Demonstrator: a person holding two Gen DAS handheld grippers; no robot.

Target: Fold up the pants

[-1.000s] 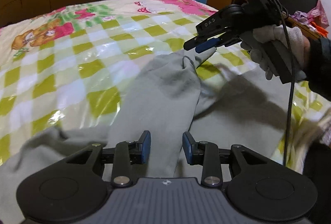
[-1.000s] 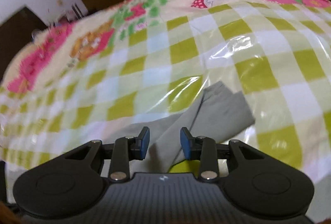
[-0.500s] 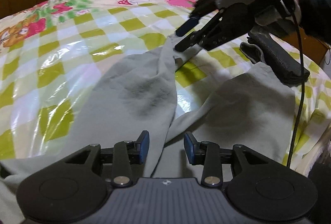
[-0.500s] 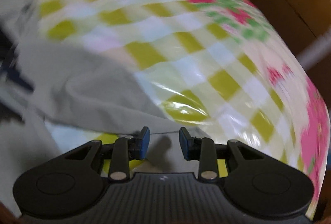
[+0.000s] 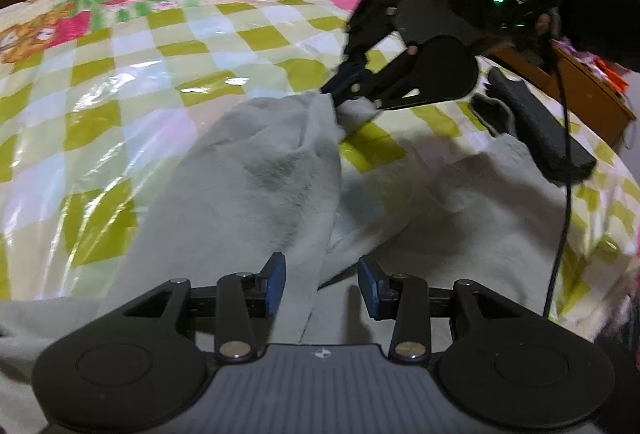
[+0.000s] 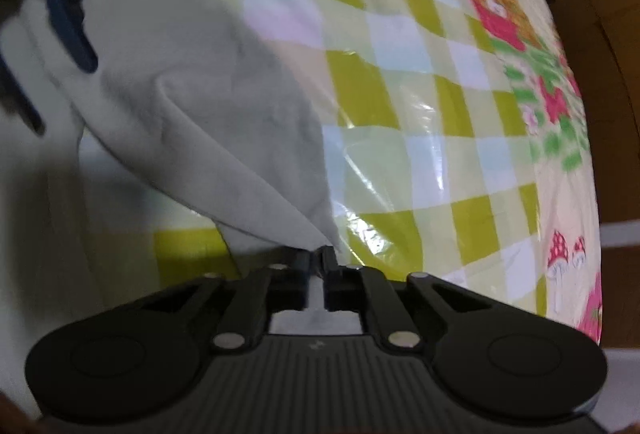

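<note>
Closing on the pants (image 6: 208, 137) hem, right hand-held gripper (image 6: 316, 258) now pinches cloth; half a second ago it gaped. Left hand-held gripper (image 5: 322, 286) stays wide over the crotch, holding nothing. Leg probably ready to lift across, though blur hides grip depth.

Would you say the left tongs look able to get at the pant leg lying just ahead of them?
Probably yes: the left tongs are open, with the pant leg running between their fingers and nothing over it. The right tongs grip only its far end.
</note>
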